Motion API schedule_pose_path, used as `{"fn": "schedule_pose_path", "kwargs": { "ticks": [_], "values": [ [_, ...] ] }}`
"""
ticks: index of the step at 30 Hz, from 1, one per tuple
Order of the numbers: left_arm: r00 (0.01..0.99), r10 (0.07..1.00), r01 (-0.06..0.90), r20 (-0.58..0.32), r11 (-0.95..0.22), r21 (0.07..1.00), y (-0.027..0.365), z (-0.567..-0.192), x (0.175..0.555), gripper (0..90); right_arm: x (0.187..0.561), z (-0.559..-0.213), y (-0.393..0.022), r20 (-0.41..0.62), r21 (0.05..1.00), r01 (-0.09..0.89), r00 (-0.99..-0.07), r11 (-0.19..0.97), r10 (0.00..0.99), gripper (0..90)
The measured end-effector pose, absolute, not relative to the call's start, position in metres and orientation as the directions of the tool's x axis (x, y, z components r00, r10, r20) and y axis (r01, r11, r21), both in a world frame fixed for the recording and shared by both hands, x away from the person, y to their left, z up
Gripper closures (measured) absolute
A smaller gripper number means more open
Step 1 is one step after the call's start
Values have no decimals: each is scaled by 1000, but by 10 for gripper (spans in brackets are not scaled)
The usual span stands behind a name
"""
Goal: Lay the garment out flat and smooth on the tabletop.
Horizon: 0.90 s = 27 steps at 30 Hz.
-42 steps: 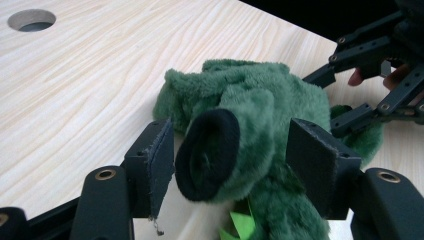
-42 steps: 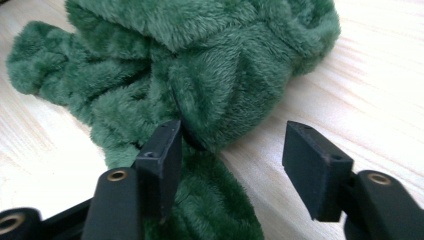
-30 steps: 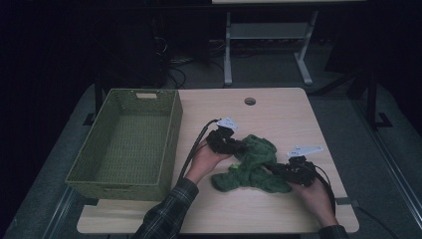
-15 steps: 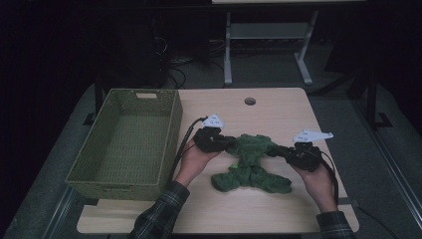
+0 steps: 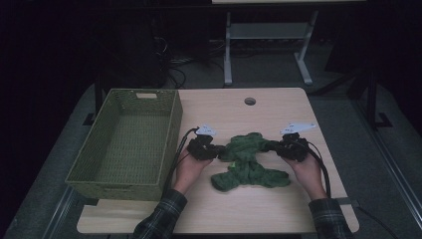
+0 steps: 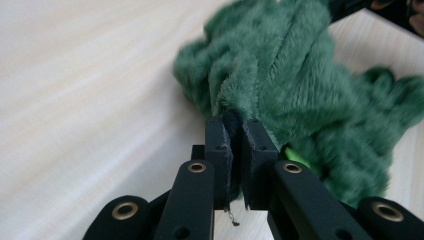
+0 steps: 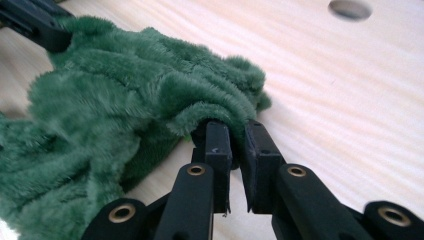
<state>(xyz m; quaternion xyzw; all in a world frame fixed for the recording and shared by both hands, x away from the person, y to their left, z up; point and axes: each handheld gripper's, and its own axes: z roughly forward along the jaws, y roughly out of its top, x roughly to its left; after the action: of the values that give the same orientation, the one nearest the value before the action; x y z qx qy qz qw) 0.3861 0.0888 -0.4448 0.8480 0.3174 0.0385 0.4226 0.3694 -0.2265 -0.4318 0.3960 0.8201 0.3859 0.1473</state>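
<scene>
The left gripper [image 5: 215,149] and the right gripper [image 5: 280,148] each pinch an edge of the green towel [image 5: 247,162] – stretched between them, above the table [image 5: 278,112].

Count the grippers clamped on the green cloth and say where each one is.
2. The left gripper pinches the green cloth at its left end, near the basket; the right gripper pinches its right end. Nothing seems hidden.
</scene>
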Motion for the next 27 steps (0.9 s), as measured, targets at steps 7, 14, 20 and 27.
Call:
{"fn": "schedule_pose_path", "kwargs": {
  "ticks": [7,14,20,27],
  "values": [
    [791,573,531,-214,-470,705,80,-457,388,809,372,-452,-229,101,704,586,-642,401,760,799],
    [797,569,505,-201,-447,738,86,-425,386,590,360,-428,-243,115,753,548,-654,364,748,607],
    [804,570,472,-172,-433,768,84,-400,393,540,362,-402,-247,105,768,530,-657,359,747,597],
    [800,581,471,-154,-448,760,74,-398,422,545,392,-393,-230,103,766,530,-659,363,745,606]
  ]
}}
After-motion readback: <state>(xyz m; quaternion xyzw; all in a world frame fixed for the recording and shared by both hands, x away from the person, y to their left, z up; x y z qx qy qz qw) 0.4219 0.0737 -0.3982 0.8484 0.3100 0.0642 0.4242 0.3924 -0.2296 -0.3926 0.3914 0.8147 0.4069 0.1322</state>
